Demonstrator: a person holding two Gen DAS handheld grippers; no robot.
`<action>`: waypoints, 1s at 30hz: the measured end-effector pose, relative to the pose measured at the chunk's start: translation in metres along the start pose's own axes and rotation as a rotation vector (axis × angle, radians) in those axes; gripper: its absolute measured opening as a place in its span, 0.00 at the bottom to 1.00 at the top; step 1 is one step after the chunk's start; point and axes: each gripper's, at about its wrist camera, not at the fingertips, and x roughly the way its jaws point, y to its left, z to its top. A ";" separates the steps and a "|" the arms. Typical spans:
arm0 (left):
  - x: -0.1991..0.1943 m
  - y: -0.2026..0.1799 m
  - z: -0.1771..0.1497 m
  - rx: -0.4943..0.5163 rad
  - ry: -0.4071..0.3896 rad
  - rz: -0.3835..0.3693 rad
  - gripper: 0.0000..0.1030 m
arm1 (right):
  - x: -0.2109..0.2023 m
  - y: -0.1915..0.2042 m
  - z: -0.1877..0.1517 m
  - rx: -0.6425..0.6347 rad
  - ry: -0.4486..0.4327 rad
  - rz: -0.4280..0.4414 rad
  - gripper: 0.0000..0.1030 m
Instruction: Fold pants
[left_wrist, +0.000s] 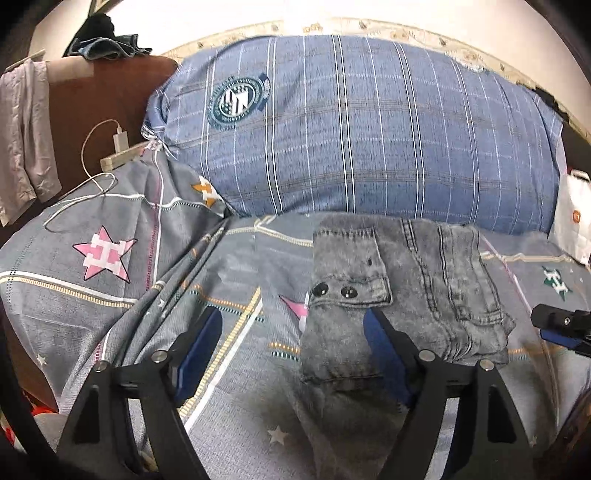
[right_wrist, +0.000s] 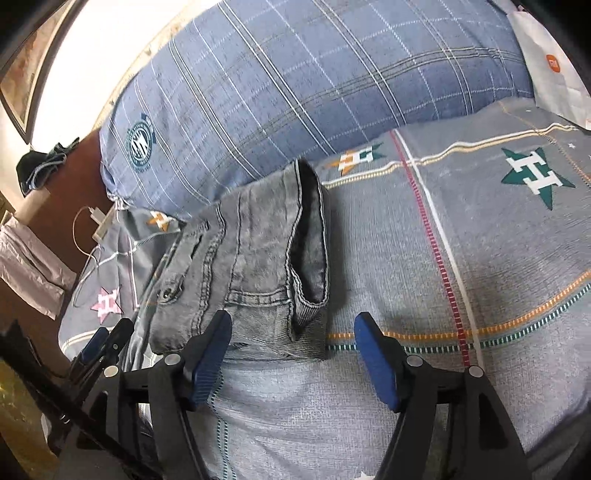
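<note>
Left tongs (left_wrist: 291, 325) stand wide apart, blue pads (left_wrist: 201, 343) spread, nothing pinched between them; the near left corner of the pants (left_wrist: 388, 295) lies under the right-hand pad, and whether that pad touches the cloth I cannot tell. Right tongs (right_wrist: 291, 332) are apart too, gripping nothing, with the near right corner of the bundle just in front of the left-hand pad (right_wrist: 210, 358).

And there are the pants: grey, acid-washed denim, folded into a compact, roughly square stack lying flat on the bed sheet (left_wrist: 229, 354), its far edge up against the big blue plaid pillow (left_wrist: 369, 129). On top, at the left, a flapped cargo pocket with two dark snap studs (left_wrist: 334, 291) along its lower edge. Heavy double stitching runs down the seams on the right half. From the right wrist view an open hem (right_wrist: 310, 236) gapes on the right side of the stack, darker inside, and the layers sit slightly uneven at the near edge.

The sheet is grey with stars, a pink one (left_wrist: 105, 254) to the left, a green one (right_wrist: 535, 177) to the right. A white charger and cable (left_wrist: 120, 142) lie at the left by the pillow, and a white paper bag (left_wrist: 574, 221) stands at the right.
</note>
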 end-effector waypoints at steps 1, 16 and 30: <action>-0.001 0.000 0.000 -0.002 -0.002 -0.003 0.80 | -0.002 0.000 0.000 0.001 -0.006 0.008 0.72; -0.010 -0.004 -0.001 -0.007 -0.085 0.040 0.82 | -0.019 0.023 -0.002 -0.107 -0.114 -0.004 0.82; -0.003 -0.003 0.000 0.031 0.004 0.050 0.83 | -0.015 0.025 -0.003 -0.113 -0.084 0.035 0.82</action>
